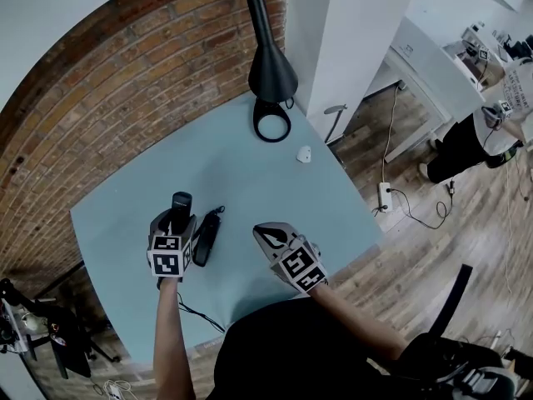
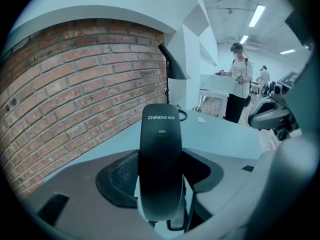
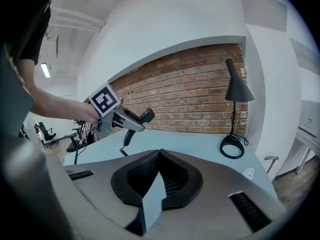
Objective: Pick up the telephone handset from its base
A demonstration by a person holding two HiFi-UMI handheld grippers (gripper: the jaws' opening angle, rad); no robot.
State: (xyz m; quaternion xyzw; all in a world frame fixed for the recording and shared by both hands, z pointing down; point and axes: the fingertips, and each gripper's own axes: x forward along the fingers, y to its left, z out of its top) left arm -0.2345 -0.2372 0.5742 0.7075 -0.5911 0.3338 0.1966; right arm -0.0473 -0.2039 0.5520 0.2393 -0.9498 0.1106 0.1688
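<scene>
The black telephone handset stands nearly upright between the jaws of my left gripper, which is shut on it. In the left gripper view the handset fills the gap between the pads, its printed end pointing up and away. Seen from the right gripper view, the handset hangs clear above the table. Its slim black base lies on the table just right of my left gripper, with a coiled cord beside the base. To the right of the base my right gripper is shut and holds nothing.
The pale blue table stands against a brick wall. A black lamp with a ring foot stands at the far edge, a small white object near it. A person stands far right on the wooden floor.
</scene>
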